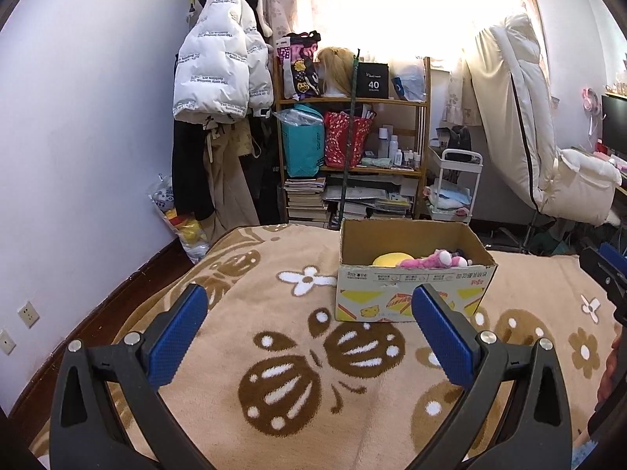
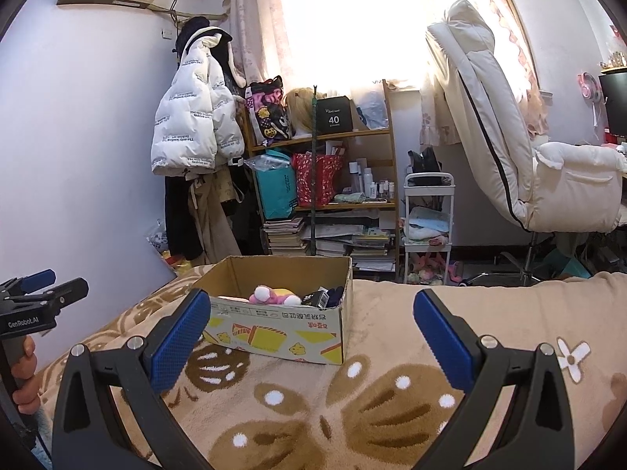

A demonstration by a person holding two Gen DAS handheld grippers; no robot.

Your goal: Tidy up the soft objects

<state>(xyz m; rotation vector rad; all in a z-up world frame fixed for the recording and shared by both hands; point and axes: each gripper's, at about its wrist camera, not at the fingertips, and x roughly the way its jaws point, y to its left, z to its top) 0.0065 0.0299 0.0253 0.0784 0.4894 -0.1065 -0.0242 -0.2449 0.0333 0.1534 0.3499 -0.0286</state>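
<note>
Beige plush blanket (image 1: 274, 266) with brown butterfly and white flower pattern, filling the lower half of both views. White padded chair (image 2: 509, 149) at the right of the frame, tilted back. Wooden shelf (image 1: 352, 103) behind the bed at centre, crowded with bags, bottles and stacked books; white puffer jacket (image 1: 219, 62) hanging to its left against the pale wall. Cardboard box (image 1: 411, 282) standing open on the blanket, right of centre in the left wrist view, left of centre in the right wrist view, printed with yellow and orange pictures on its near side. Inside the box: yellow soft object (image 1: 388, 260) toward the left, pink plush toy (image 1: 435, 260) beside it toward the right, and dark items (image 2: 327, 297) at the right end, too small to identify. Left hand-held gripper (image 1: 309, 307) empty, blue-padded jaws spread wide apart above the blanket, near the box front, right jaw overlapping the box's lower edge in the picture. Right hand-held gripper (image 2: 309, 311) likewise empty with jaws wide apart, left jaw overlapping the box's near left corner. Fingers of a hand (image 2: 25, 372) wrapped round a black handle at the lower left of the right wrist view.
</note>
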